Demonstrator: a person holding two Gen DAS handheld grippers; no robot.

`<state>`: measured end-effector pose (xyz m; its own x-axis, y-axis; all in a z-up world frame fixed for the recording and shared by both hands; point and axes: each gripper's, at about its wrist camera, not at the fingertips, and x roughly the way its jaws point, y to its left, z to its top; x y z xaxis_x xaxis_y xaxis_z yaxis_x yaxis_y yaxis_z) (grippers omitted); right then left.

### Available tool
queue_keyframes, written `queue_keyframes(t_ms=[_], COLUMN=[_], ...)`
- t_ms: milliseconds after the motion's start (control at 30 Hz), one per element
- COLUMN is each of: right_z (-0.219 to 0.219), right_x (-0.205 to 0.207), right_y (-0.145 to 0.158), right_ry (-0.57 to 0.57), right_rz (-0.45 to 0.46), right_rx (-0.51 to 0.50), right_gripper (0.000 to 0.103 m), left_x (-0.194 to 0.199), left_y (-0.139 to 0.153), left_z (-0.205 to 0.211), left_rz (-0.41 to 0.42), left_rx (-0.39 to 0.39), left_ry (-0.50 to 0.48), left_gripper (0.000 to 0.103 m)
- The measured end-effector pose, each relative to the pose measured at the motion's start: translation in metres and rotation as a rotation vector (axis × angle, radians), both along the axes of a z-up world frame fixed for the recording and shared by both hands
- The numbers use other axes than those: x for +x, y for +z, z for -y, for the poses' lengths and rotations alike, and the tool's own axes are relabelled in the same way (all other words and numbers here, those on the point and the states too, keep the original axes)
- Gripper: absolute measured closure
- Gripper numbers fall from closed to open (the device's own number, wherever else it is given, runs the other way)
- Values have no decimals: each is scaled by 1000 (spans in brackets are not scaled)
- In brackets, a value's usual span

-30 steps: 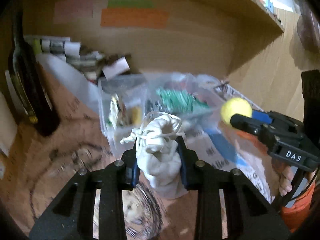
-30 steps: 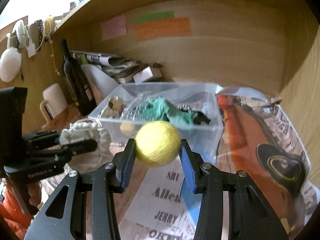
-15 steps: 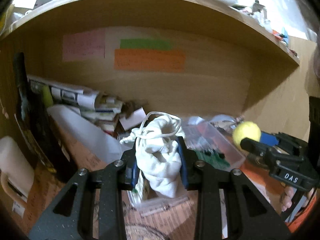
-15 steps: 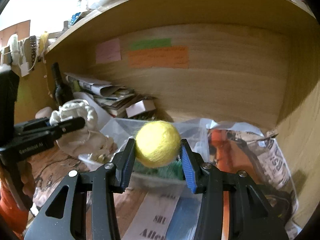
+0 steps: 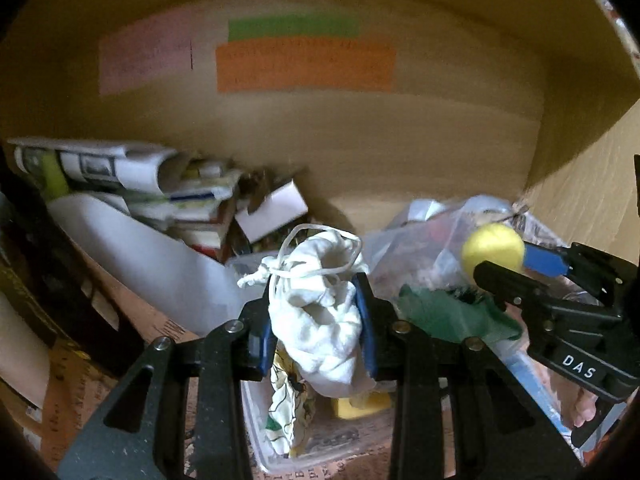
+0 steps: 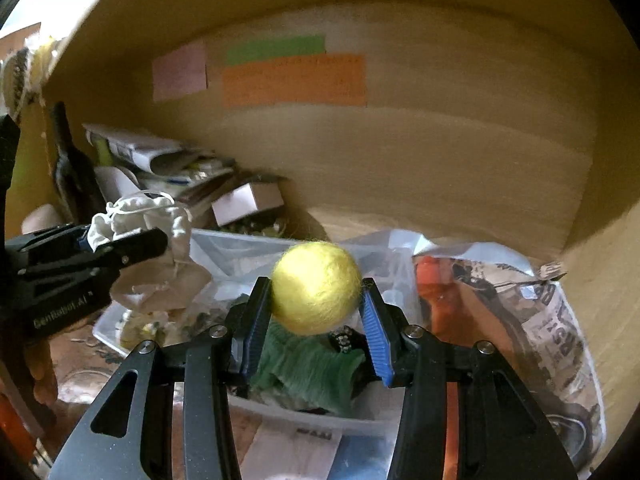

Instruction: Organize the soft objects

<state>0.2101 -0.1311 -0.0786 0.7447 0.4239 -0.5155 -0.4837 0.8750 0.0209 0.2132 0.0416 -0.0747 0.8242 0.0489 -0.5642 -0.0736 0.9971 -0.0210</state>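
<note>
My left gripper (image 5: 316, 316) is shut on a white drawstring cloth pouch (image 5: 320, 312) and holds it above the clear plastic bin (image 5: 260, 432). My right gripper (image 6: 316, 308) is shut on a fuzzy yellow ball (image 6: 316, 286) above the same bin (image 6: 280, 408). The bin holds a green cloth (image 6: 304, 372), a patterned cloth (image 5: 286, 404) and a yellow item (image 5: 360, 404). The right gripper with the ball (image 5: 492, 246) shows at the right of the left wrist view. The left gripper with the pouch (image 6: 136, 220) shows at the left of the right wrist view.
The bin sits in a wooden shelf niche with coloured paper notes (image 6: 292, 78) on the back wall. Stacked newspapers and a small box (image 5: 272, 208) lie at the back left. A dark bottle (image 6: 72, 168) stands at the left. A newspaper-covered bundle (image 6: 520, 308) lies right of the bin.
Both grippers have moved forward and down over the bin, still holding the pouch and the ball. The bin's contents now lie right under the fingers.
</note>
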Motion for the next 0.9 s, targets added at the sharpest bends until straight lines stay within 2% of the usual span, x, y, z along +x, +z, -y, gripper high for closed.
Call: queue_keyframes(t_ms=[200,300,367,433,533,600,900], right_z=[-8,-11,-10,-9,-7,-5,6], right_x=[16,17,16,13,10,7,-23], right_y=[-21,-27,-28,-26,-21,-17,19], right_ry=[21,19,15,2,-16,-11,-1], right_rz=[-80,-94,-94,-79,-63,-57,43], right_rx=[-21,-54,-70,-83,-93,-83,-32], right_gripper=[62,60,54,40,26,22,21], left_x=[15,19,19,14,7,1,-49], left_y=[-18,-23,-24,-22,-17,-13,30], left_z=[-5,-7,-11,-13,-14,-14,-7], left_rz=[-66,-96,-102,-100,-89,-76,61], left_rx=[-18,-48,-73,-80,-82,-86,-55], left_ry=[0,-7,-6,-4,-7,-11,-34], left_gripper=[65,51,39,34,32,30,25])
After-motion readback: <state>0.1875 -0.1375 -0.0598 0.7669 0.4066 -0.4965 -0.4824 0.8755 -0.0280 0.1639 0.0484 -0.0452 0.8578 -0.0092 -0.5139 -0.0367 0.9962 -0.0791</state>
